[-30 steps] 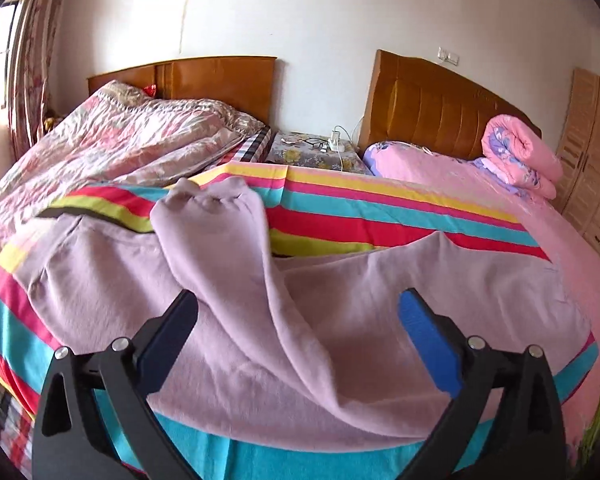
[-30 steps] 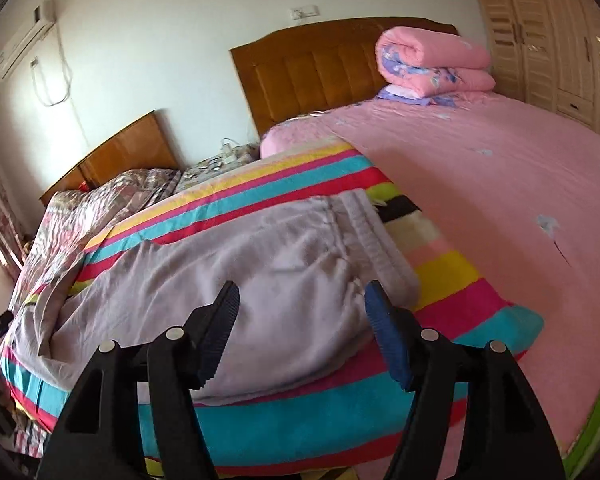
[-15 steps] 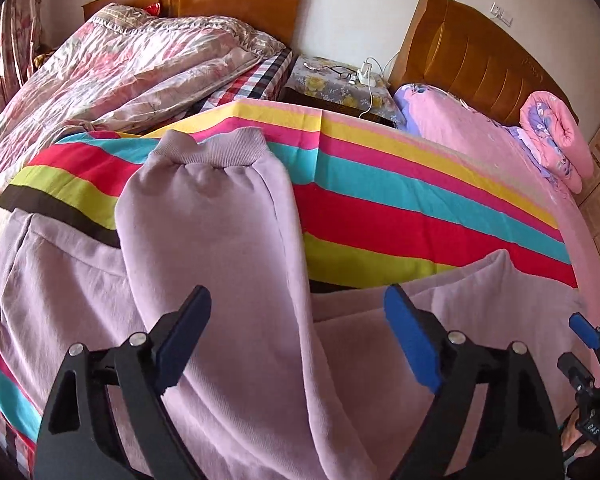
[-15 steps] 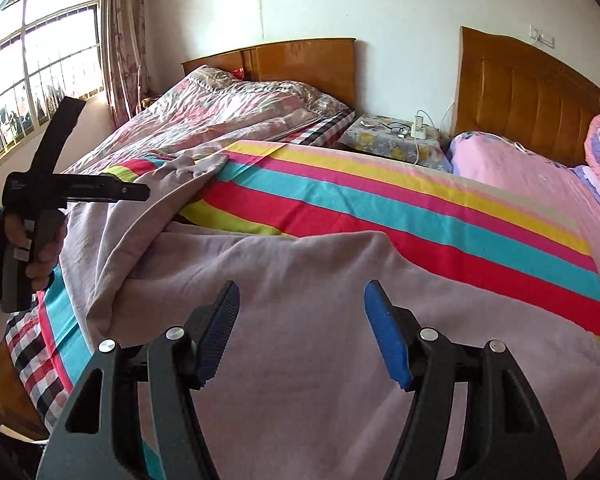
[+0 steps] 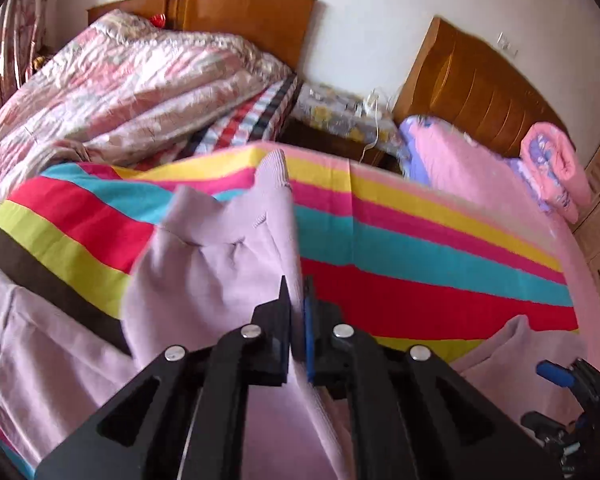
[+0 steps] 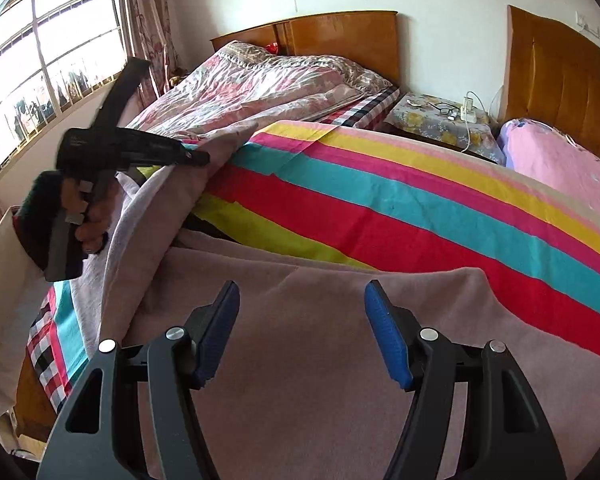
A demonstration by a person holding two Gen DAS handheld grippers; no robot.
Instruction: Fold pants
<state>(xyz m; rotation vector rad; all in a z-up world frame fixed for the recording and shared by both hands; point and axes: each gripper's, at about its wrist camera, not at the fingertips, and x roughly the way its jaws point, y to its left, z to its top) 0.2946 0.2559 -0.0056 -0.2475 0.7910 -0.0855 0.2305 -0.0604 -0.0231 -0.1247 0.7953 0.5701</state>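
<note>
1. The left gripper has its jaws pinched together on a ridge of the lilac pants, at the edge of one leg, presumably so that leg can be lifted across.
2. The pants lie spread on the striped blanket; the cuff sits ahead of the left gripper.
3. The right gripper hangs with jaws apart above the fabric, gripping nothing.
4. The person's hand grips the left tool's handle.

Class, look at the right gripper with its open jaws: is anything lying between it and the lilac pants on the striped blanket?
Nothing visible does. The right gripper hangs open directly over the lilac fabric pants, with only bare cloth below. The left gripper is shut on a raised pant leg.
</note>
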